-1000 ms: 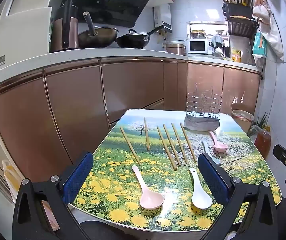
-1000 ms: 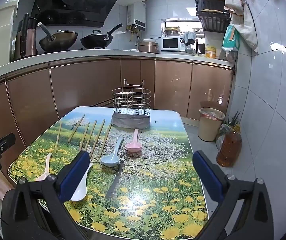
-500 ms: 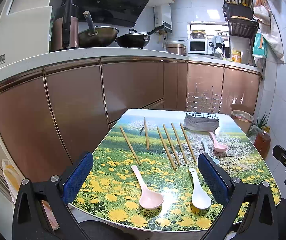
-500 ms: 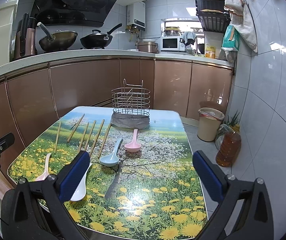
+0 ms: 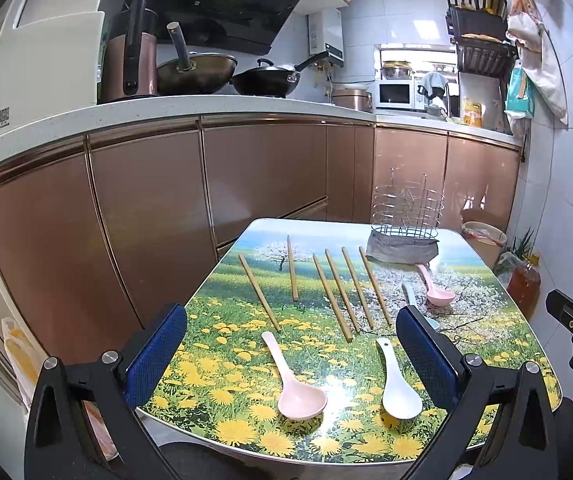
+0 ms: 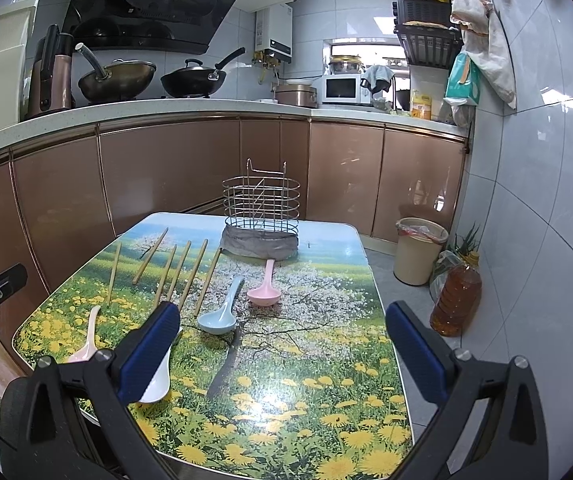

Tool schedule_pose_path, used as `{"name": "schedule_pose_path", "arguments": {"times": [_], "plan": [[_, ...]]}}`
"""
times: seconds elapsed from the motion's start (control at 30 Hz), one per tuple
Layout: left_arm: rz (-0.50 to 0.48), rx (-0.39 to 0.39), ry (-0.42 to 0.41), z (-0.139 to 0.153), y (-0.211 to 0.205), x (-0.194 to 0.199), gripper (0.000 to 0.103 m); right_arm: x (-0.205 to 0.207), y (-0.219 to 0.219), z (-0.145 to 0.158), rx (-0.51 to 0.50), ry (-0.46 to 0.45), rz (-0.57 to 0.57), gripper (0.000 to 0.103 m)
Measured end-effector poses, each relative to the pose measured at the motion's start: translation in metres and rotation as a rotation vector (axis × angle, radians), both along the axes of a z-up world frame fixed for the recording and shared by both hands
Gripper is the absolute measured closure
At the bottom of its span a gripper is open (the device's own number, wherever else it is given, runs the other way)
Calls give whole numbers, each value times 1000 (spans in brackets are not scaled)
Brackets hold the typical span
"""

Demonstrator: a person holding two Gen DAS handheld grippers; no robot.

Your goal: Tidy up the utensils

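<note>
Blue spoon (image 6: 218, 312) clearest from right wrist

The flower-print table (image 6: 306, 360) carries chopsticks (image 5: 342, 292), spoons (image 6: 220, 308) and a wire basket (image 6: 261, 216).

We see table (image 6: 306, 380): glossy printed top | chopsticks (image 5: 342, 294): matt wood | spoons (image 5: 298, 384): smooth glossy plastic, it seems | holder (image 6: 261, 206): shiny metal wire | cabinets (image 5: 146, 220): glossy copper fronts
</note>
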State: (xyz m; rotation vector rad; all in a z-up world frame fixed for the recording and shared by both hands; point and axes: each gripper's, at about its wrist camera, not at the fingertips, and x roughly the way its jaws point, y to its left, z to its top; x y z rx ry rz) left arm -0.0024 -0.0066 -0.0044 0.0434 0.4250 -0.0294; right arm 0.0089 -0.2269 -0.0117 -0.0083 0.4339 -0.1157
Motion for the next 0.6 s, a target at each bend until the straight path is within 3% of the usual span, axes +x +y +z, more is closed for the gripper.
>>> {"name": "schedule_pose_path", "arguments": {"times": [0.3, 0.6], "plan": [[15, -25, -15, 2, 12, 5, 0, 8, 4, -1, -18, 13, 12, 0], [-13, -35, 64, 8, 24, 28, 0, 23, 9, 4, -30, 29, 41, 0]]}}
